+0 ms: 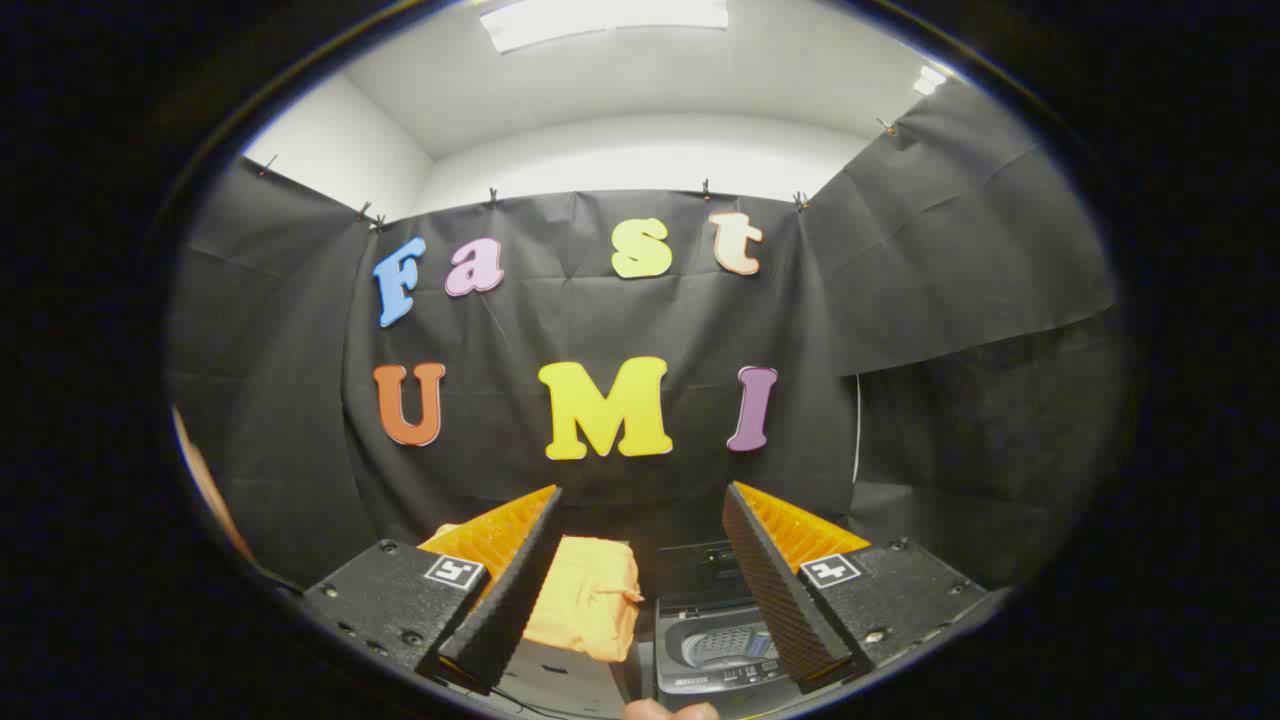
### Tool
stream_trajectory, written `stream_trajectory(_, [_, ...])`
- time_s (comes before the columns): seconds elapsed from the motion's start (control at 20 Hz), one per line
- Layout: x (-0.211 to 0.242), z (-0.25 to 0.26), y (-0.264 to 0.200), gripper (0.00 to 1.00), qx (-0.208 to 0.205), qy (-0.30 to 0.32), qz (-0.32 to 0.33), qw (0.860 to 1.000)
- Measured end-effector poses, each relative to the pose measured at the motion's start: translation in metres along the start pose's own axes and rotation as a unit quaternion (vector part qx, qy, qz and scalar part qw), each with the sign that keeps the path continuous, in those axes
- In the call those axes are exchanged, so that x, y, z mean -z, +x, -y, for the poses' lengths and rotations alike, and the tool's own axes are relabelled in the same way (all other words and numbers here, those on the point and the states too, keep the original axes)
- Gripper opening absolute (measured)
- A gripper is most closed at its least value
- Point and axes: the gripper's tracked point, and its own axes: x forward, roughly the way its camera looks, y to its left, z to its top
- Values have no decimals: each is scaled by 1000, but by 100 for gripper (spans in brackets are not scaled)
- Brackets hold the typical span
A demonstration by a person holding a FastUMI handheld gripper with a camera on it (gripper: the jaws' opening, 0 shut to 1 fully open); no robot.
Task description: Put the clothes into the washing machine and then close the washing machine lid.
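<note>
Orange folded cloth (pixel 585 598), soft and slightly crumpled, sits in the lower middle of the frame, just ahead of the gripper's (pixel 643 500) left finger and partly hidden behind it. The gripper is released: its two fingers stand spread wide apart with nothing pressed between them, and the cloth lies in the gap nearer the left finger without being clamped. To the right of the cloth, low in the frame and close to the right finger, stands a small grey top-loading washing machine (pixel 712 640) with its dark lid (pixel 702 572) raised upright at the back, so the ribbed drum opening shows beneath it. The cloth rests outside the machine, on a pale surface (pixel 560 680) beside it. A person's fingertip (pixel 672 711) peeks in at the very bottom centre. Across the upper part of the frame a white ceiling with a bright light panel (pixel 605 18) tops the booth.
</note>
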Motion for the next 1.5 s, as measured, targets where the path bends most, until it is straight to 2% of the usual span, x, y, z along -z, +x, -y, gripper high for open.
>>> stream_trajectory(0.45, [10, -22, 8, 100, -3, 8, -17, 1000])
stream_trajectory(0.6, [7, -37, 5, 100, -25, 3, -18, 1000])
stream_trajectory(1.0, [-5, -58, 10, 100, -14, -11, -7, 1000])
stream_trajectory(1.5, [10, -131, 40, 100, -22, -7, -32, 999])
